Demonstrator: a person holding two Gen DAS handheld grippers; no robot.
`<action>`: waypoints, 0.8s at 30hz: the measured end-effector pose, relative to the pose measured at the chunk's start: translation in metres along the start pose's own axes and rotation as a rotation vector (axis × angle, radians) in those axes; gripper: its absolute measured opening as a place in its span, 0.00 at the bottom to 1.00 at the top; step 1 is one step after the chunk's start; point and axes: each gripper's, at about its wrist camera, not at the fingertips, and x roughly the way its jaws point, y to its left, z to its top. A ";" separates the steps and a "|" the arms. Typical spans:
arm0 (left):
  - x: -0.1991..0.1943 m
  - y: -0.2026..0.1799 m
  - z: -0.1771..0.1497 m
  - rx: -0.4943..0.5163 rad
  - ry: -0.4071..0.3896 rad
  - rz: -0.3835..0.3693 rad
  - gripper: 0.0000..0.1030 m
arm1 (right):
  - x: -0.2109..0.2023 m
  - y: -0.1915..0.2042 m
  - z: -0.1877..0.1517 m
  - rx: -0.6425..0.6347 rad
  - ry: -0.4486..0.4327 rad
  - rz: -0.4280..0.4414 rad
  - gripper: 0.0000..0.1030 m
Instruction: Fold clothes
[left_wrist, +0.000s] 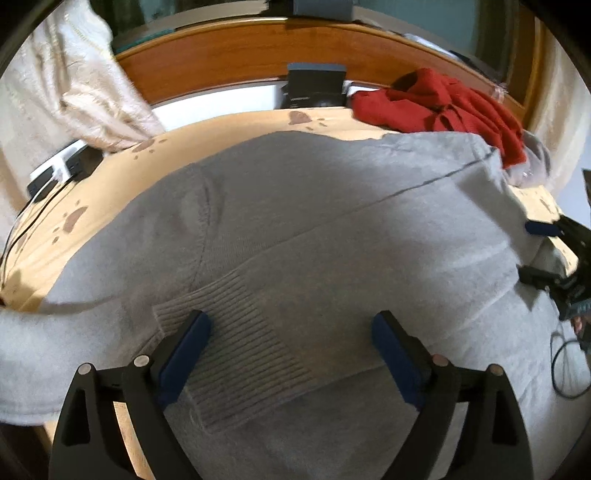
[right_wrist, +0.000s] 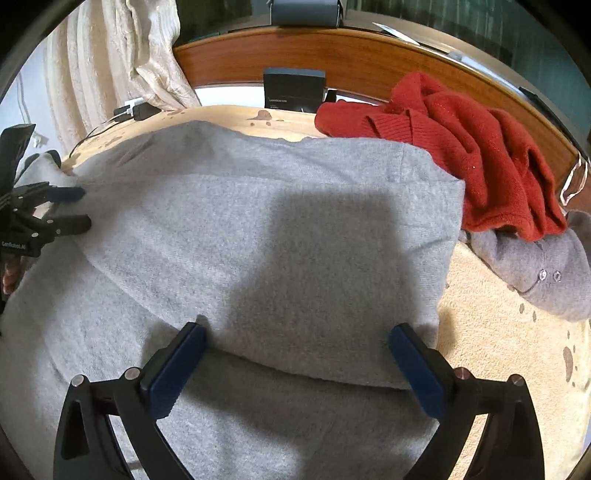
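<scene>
So the grey sweater (right_wrist: 258, 229) is spread mid-frame on the bed (right_wrist: 509, 332), sides already folded in, both left tongs (left_wrist: 291, 347) and right tongs (right_wrist: 297, 358) released above it, while the red sweater (right_wrist: 476, 147) upper right sits unfolded.

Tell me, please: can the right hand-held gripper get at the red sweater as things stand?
Probably yes. The right hand-held gripper is open and empty over the grey sweater; the red sweater lies uncovered beyond it, nothing between.
</scene>
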 end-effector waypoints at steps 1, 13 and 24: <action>-0.002 -0.001 0.001 -0.012 0.004 0.002 0.90 | -0.006 -0.001 -0.001 0.007 0.008 -0.001 0.99; 0.009 0.005 0.044 -0.187 0.005 -0.098 0.90 | -0.037 -0.088 0.038 0.494 -0.117 0.281 0.99; 0.055 0.039 0.107 -0.314 -0.023 -0.089 0.90 | 0.062 -0.074 0.135 0.540 -0.068 0.333 0.99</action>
